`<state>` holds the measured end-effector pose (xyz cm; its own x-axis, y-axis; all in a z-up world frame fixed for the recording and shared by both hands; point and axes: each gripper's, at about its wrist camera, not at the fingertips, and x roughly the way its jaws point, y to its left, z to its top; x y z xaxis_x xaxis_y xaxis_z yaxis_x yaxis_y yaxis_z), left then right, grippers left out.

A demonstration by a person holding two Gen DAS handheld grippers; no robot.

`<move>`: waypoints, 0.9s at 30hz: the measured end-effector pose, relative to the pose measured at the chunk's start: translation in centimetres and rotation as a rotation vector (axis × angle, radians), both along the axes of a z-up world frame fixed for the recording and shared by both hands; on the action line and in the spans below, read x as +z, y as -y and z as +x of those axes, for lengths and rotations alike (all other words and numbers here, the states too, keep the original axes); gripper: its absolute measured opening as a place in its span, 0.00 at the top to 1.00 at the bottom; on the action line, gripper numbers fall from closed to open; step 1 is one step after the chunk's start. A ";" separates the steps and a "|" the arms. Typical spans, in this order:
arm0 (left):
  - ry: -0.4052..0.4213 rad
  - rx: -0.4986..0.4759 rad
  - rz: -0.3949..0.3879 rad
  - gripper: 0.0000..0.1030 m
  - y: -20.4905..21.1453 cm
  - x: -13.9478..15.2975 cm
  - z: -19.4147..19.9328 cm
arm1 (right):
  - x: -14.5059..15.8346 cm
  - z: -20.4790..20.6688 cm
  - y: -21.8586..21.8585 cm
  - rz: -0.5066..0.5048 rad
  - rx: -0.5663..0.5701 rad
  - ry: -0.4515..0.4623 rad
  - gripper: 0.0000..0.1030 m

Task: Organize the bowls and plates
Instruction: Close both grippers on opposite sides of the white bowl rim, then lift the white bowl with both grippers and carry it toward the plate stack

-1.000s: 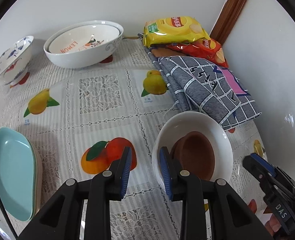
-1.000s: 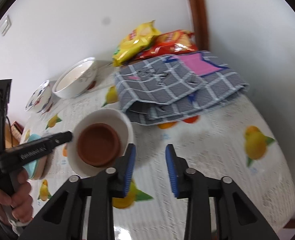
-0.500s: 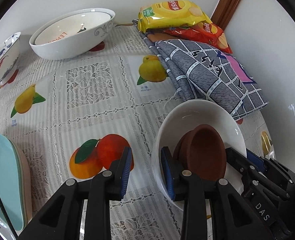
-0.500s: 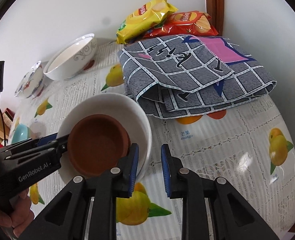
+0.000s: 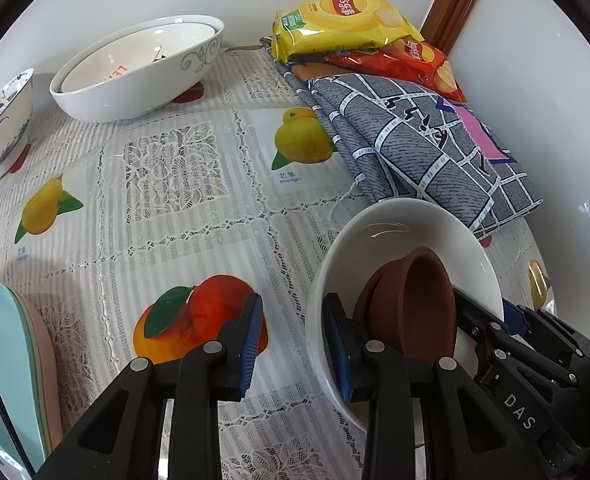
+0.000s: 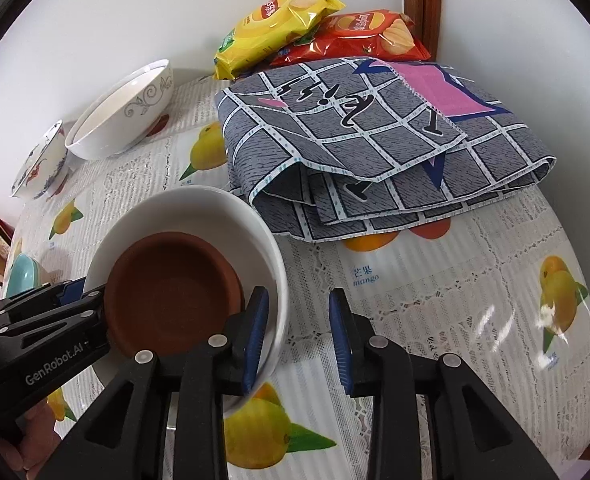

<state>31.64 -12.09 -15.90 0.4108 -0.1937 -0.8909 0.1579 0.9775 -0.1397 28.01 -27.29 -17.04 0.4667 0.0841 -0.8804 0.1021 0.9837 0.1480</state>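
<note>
White bowl (image 5: pixel 399 240), brown dish (image 6: pixel 171 280) nested inside. Left tongs (image 5: pixel 293 344) and right tongs (image 6: pixel 297 336) each straddle opposite rim, parted, not yet clamping; right just reopening. Likely two-sided lift.

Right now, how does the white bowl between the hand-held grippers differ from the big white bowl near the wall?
The white bowl is plain; the big bowl has grey scrollwork outside.
The white bowl holds a brown clay dish; the big bowl holds a white bowl with orange lettering.
The white bowl has a finger from each gripper over its rim; the big bowl stands untouched.
Both are glossy white and upright.
</note>
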 end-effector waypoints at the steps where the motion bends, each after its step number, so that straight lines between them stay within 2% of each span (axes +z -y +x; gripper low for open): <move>1: 0.000 0.005 -0.005 0.70 -0.1 0.0 0.0 | 0.0 -0.1 0.1 0.006 0.000 0.012 0.71; 5: 0.008 0.008 -0.020 0.74 -0.1 0.0 -0.1 | 0.0 -0.4 0.3 0.031 0.006 0.048 0.71; 7: 0.014 -0.001 -0.033 0.82 0.2 0.0 -0.1 | -0.1 -0.5 0.5 0.058 0.003 0.056 0.71; 9: 0.018 -0.013 -0.044 0.89 0.5 0.0 -0.2 | -0.1 -0.6 0.6 0.085 0.004 0.062 0.77; 12: 0.024 -0.013 -0.041 0.89 0.7 0.1 -0.3 | 0.1 -0.6 0.2 0.107 0.014 0.058 0.87; 15: 0.020 -0.007 -0.065 0.90 0.4 0.1 -0.3 | 0.1 -0.5 0.0 0.094 0.010 0.061 0.87; 27: 0.013 -0.003 -0.067 0.89 -0.4 0.2 -2.3 | 0.6 -2.1 -0.7 0.102 -0.027 0.052 0.89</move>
<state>29.38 -11.74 -15.67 0.4217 -0.2541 -0.8704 0.1626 0.9656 -0.2031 25.93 -26.56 -16.41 0.5146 0.1587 -0.8426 0.1181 0.9602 0.2530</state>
